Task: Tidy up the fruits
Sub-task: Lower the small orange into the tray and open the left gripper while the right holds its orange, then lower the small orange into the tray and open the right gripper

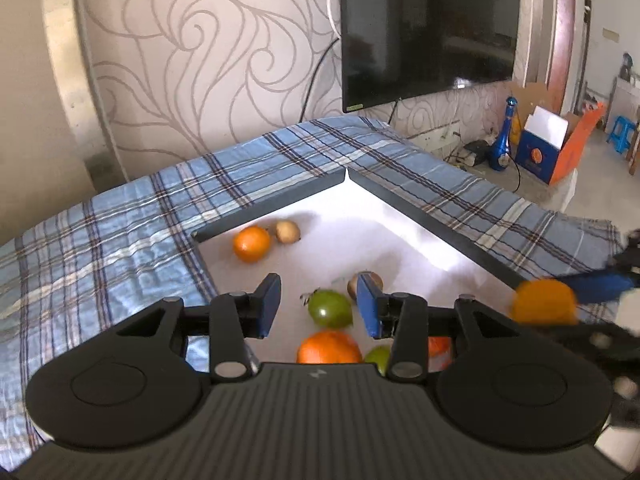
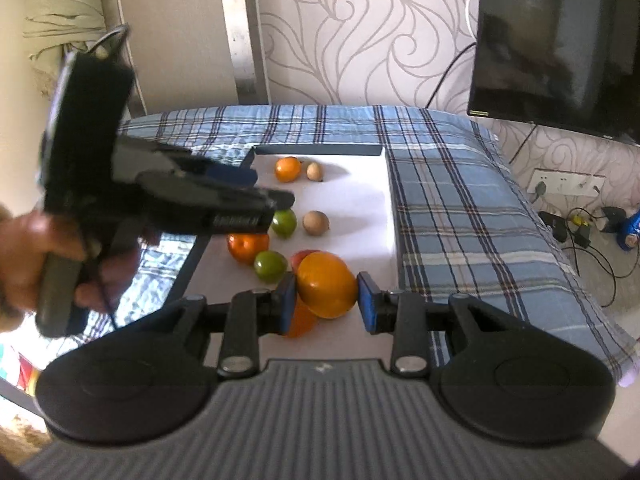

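Right tool [image 2: 326, 300], seen from its own camera, grips a yellow-orange fruit [image 2: 327, 284] between its two blue pads, lifted above the near end of a white tray [image 2: 360, 200] with dark edges. That tray lies on a blue plaid cloth [image 2: 452, 208] covering the worktop, and it serves as the landmark for everything else. Inside the tray, at its far end, sit a small orange [image 2: 287, 169] and a tan round fruit [image 2: 314, 171] side by side. Toward the tray's middle lie a green fruit [image 2: 284, 222] and a second tan fruit [image 2: 315, 223]. Nearer, a deep orange fruit [image 2: 247, 247] and another green fruit [image 2: 270, 266] rest close together, with a reddish fruit partly hidden behind the held one. Left tool [image 1: 318, 306] hangs over the tray's near left part with its fingers spread wide and nothing between them; from the right camera its dark, blurred body blocks the tray's left edge and part of the green fruit in the middle. Beyond the tray, on the patterned wall, hangs a dark television [image 1: 428, 28]. On the floor to the tray's right stand a blue bottle [image 1: 503, 140] and an open blue and orange box [image 1: 548, 148].
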Motion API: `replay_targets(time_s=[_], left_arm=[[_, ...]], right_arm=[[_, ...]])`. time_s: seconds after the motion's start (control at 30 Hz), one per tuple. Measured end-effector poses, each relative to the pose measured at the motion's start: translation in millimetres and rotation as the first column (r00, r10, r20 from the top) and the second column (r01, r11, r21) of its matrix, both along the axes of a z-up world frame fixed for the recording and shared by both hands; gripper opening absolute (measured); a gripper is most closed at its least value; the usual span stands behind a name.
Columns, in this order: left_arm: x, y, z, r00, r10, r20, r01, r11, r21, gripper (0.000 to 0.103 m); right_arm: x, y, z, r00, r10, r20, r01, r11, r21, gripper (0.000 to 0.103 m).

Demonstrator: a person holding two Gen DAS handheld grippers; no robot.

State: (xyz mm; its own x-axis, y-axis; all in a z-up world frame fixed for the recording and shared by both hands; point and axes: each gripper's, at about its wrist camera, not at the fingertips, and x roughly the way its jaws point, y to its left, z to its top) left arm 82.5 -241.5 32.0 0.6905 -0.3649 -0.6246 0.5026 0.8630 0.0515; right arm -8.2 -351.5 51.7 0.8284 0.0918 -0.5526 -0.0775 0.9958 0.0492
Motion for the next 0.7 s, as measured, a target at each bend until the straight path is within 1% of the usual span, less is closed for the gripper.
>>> replay_targets(time_s=[0.1, 0.23, 0.3, 0.5, 0.57, 0.63, 0.7], left_arm=[[-16, 9, 7, 1.000, 0.004, 0.007, -0.004, 1.000, -0.010, 0.048], [-39, 16, 15, 1.000, -0.006, 0.023, 0.007, 1.000, -0.012, 0.048], [-48, 18, 19, 1.000, -0.005, 0.012, 0.005, 1.000, -0.026, 0.048], [-82, 23, 31, 1.000, -0.010, 0.002, 0.010, 0.998, -0.059, 0.048], [-90, 23, 34, 1.000, -0.004, 0.000, 0.004, 0.998, -0.069, 0.054], [-97, 25, 37, 1.000, 0.015, 0.003, -0.015, 0.997, -0.071, 0.064], [-100, 25, 38, 0.999, 0.036, 0.009, -0.035, 0.997, -0.064, 0.065]], right_arm=[[8, -2, 0, 1.000, -0.007, 0.002, 0.007, 1.000, -0.013, 0.036], [24, -9, 1, 1.000, -0.022, 0.002, 0.022, 1.000, 0.009, 0.036], [34, -9, 1, 1.000, -0.013, 0.004, 0.013, 1.000, 0.013, 0.036], [73, 0, -10, 0.999, 0.023, -0.022, -0.024, 0.999, -0.025, 0.036], [82, -1, -14, 0.999, 0.022, -0.035, -0.023, 0.999, -0.030, 0.036], [89, -1, -18, 0.999, 0.022, -0.044, -0.024, 0.999, -0.032, 0.036], [94, -1, -22, 0.998, 0.029, -0.056, -0.031, 0.999, -0.031, 0.036]])
